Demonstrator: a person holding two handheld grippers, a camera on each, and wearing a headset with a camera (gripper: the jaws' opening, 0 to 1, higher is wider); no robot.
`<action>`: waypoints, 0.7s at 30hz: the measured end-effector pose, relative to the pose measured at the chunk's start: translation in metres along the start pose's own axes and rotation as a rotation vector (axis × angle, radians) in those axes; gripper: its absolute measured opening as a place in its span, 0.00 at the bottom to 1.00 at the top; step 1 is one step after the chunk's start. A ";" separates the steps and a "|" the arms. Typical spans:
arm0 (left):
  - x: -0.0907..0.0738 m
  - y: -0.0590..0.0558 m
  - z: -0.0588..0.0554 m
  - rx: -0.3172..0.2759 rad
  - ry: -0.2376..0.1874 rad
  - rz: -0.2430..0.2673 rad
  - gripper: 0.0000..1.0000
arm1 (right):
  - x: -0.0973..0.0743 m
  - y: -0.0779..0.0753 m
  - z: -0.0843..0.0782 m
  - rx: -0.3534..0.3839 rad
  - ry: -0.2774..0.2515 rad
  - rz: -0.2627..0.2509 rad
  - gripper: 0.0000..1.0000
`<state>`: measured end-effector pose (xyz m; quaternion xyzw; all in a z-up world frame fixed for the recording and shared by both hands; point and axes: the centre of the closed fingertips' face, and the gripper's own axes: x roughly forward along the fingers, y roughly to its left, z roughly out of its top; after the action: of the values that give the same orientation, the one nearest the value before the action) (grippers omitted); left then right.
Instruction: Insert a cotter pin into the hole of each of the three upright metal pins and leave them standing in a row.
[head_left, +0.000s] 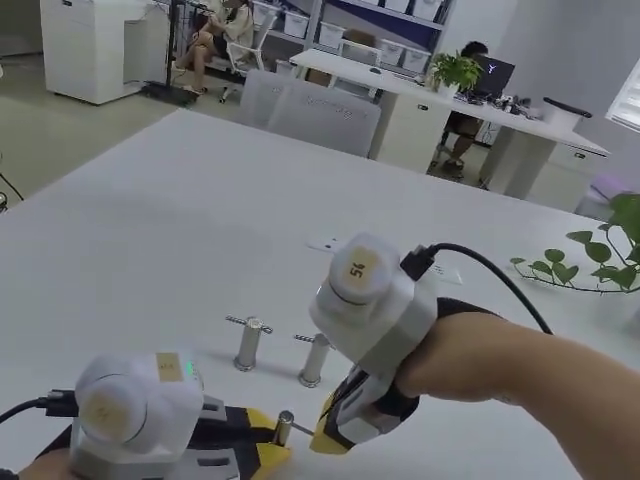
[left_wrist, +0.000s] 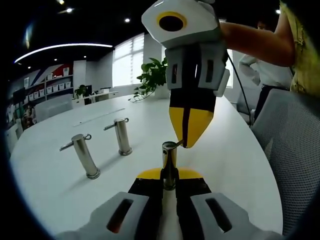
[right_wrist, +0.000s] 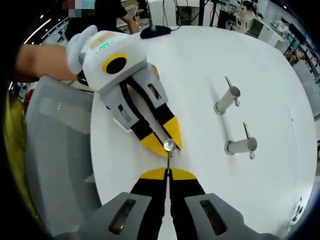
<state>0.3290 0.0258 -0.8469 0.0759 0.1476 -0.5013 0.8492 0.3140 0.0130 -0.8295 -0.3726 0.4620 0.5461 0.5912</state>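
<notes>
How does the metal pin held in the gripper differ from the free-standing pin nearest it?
The held pin is clamped in the left gripper; the free-standing pin stands alone. The free-standing pin has a seated cotter pin through its top; the held pin's loose cotter pin is pinched in the right gripper at its top. Both are upright metal.

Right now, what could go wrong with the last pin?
The cotter pin is thin; it might miss the hole in the last pin and bend or slip from the right gripper. Pushing sideways could tilt that pin in the left gripper. The finished pins stand close; a bump could topple them.
</notes>
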 end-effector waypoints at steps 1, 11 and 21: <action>0.000 0.000 0.000 0.000 0.000 0.000 0.06 | 0.000 0.000 0.001 0.001 0.000 0.001 0.02; 0.000 -0.001 0.000 -0.002 0.001 -0.001 0.06 | 0.001 0.000 0.006 -0.012 0.001 0.001 0.02; 0.000 -0.002 -0.001 -0.001 0.001 -0.003 0.06 | 0.002 0.002 0.010 -0.030 0.002 0.005 0.02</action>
<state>0.3267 0.0251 -0.8473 0.0756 0.1486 -0.5026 0.8483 0.3138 0.0234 -0.8287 -0.3808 0.4550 0.5541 0.5839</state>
